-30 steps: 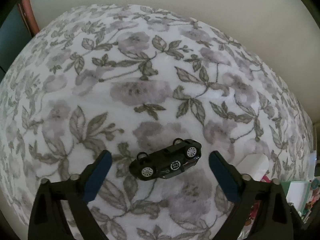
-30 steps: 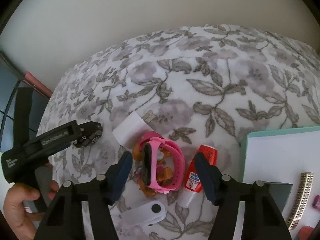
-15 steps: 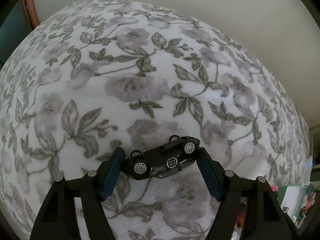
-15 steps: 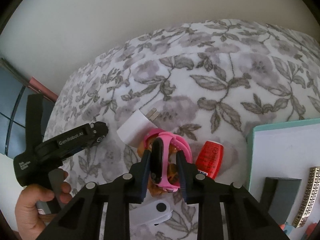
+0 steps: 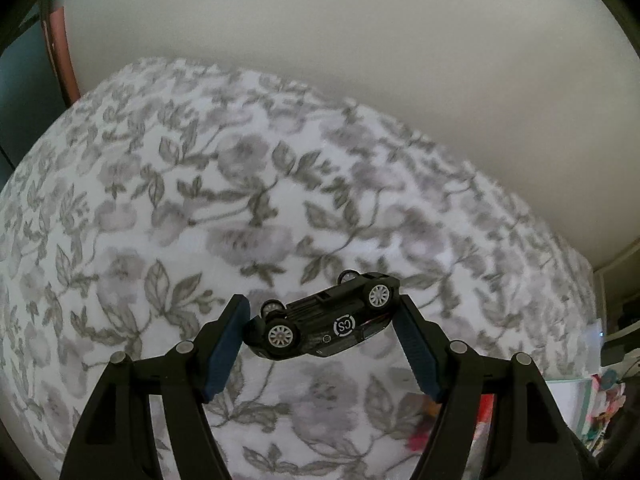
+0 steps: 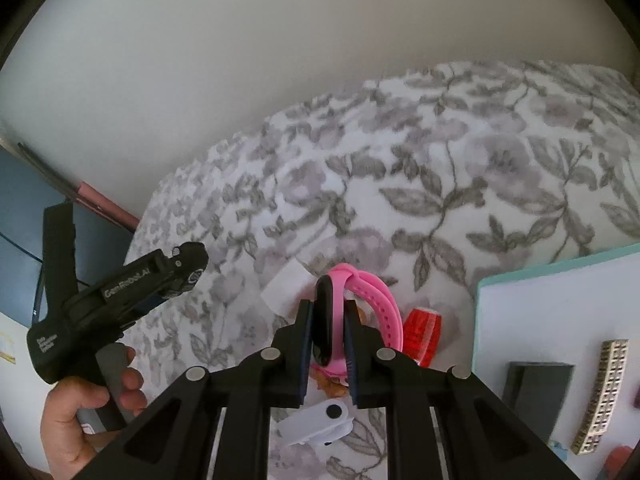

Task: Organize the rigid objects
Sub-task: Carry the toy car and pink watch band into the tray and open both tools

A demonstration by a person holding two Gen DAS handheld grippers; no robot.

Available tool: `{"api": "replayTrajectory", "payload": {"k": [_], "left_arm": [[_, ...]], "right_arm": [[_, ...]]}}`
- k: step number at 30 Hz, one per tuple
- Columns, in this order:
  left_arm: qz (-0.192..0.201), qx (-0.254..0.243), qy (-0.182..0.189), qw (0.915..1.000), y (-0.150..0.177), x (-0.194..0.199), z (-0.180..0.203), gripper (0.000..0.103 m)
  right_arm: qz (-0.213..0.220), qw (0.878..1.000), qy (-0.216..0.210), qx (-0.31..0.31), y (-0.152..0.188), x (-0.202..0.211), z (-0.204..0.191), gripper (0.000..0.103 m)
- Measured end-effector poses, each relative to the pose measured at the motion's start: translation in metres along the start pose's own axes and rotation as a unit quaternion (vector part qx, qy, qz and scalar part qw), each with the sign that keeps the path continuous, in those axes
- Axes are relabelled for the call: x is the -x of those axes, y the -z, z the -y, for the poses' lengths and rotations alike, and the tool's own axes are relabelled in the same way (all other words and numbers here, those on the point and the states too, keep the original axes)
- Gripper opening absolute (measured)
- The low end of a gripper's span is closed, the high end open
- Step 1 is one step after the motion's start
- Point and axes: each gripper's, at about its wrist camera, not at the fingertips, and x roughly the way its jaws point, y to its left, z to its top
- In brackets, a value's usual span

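A black toy car [image 5: 320, 324] hangs upside down between the blue pads of my left gripper [image 5: 322, 306], which is shut on its nose and tail above the floral bed cover [image 5: 192, 208]. In the right wrist view that left gripper [image 6: 188, 270] shows at the left, held by a hand [image 6: 80, 412], with the car at its tip. My right gripper [image 6: 329, 308] has its jaws closing tight on the black face of a pink watch band [image 6: 374, 300], whose strap loops out to the right.
Below the watch lie a white charger plug [image 6: 286, 292], a red-capped bottle [image 6: 422, 334], a white clip [image 6: 320, 424] and something orange-brown [image 6: 332, 386]. A teal-edged white tray [image 6: 552, 276] at the right holds a dark grey block [image 6: 536, 392] and a studded bar [image 6: 600, 396]. A wall stands behind the bed.
The left gripper closed on the car and lifted it off the cover. The right gripper closed on the watch's black face and rose a little with it.
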Motion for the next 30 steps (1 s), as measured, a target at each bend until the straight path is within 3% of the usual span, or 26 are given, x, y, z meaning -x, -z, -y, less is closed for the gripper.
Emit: {"api": "replayTrajectory", "payload": {"k": [6,15,24,30], "left_arm": [[0.044,-0.014,0.019,0.9988,-0.006,0.036,0.018,0.075],[0.088,-0.047,0.07,0.9926,0.004,0.082,0.061,0.075],[0.09,-0.09,0.101,0.9867,0.027,0.096,0.113,0.075],[0.071,-0.126,0.124,0.9817,0.05,0.093,0.156,0.075]], "right_arm": [[0.052,0.999,-0.005,0.006,-0.017,0.046,-0.006,0.015],[0.092,0.995,0.044,-0.008,-0.03,0.102,0.014,0.015],[0.094,0.988,0.111,-0.048,-0.03,0.132,0.07,0.015],[0.081,0.98,0.156,-0.09,-0.025,0.15,0.122,0.015]]}}
